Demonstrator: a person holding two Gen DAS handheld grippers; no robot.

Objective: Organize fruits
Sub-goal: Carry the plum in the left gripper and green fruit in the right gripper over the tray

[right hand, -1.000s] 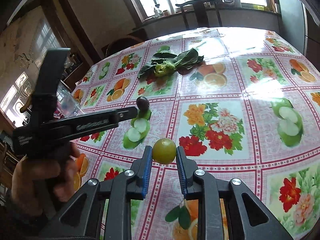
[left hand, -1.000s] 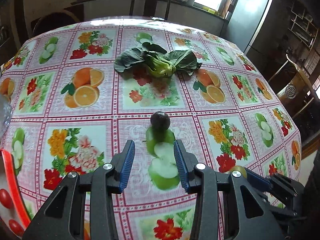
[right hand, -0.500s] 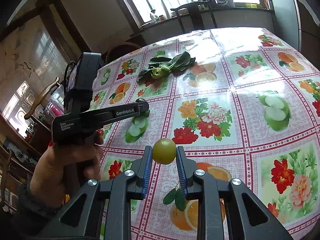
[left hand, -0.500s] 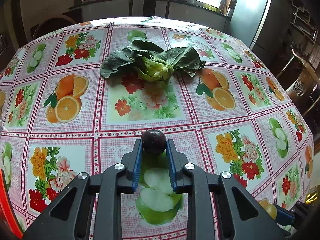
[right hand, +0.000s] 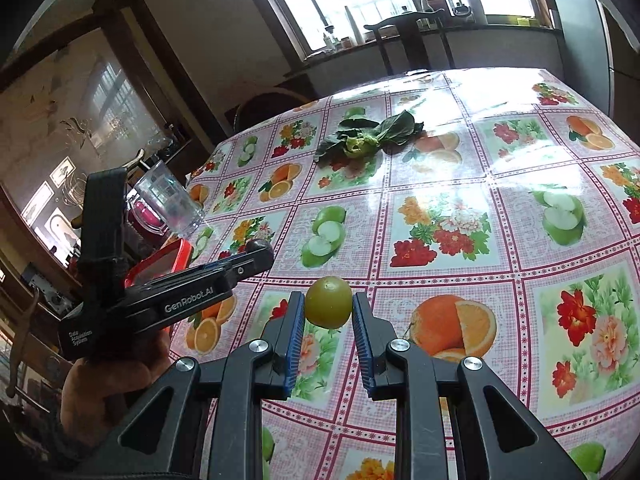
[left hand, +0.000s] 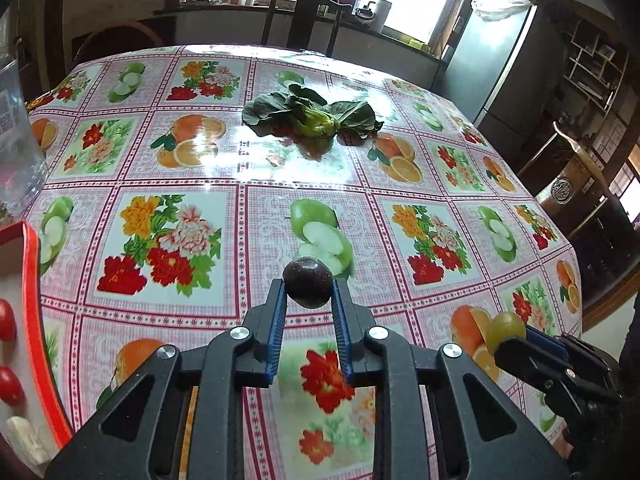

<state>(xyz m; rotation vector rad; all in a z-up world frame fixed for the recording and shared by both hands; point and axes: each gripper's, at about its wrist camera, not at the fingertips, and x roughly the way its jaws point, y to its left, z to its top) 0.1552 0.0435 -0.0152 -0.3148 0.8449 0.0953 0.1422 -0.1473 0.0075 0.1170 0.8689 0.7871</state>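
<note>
Left claw [left hand: 308, 294] is clamping a dark plum [left hand: 308, 283] between its blue pads, holding it clear above the table [left hand: 240, 184], over the near middle of the flowered cloth. In this left wrist view, a red-rimmed tray [left hand: 30, 280] is sitting at the table's left edge with small red tomatoes [left hand: 6, 324] lying in it, and a clear glass [left hand: 14, 136] is standing just behind it. A leafy green [left hand: 312, 118] is lying toward the far side of the table. At the lower right, the right claw [left hand: 516, 334] is showing from the side, gripping a green fruit [left hand: 505, 326].

Right wrist view: the right claw [right hand: 329, 312] is pinching the green fruit [right hand: 329, 307] at its fingertips, raised above the table's [right hand: 440, 184] near edge. The left claw [right hand: 260, 254] is reaching in from the left with the plum [right hand: 256, 245] at its tip, a hand [right hand: 112, 376] gripping its handle. Behind it, the tray [right hand: 160, 264] and glass [right hand: 168, 204] are sitting by the left edge, and the leafy green [right hand: 368, 136] is lying near the far edge.
</note>
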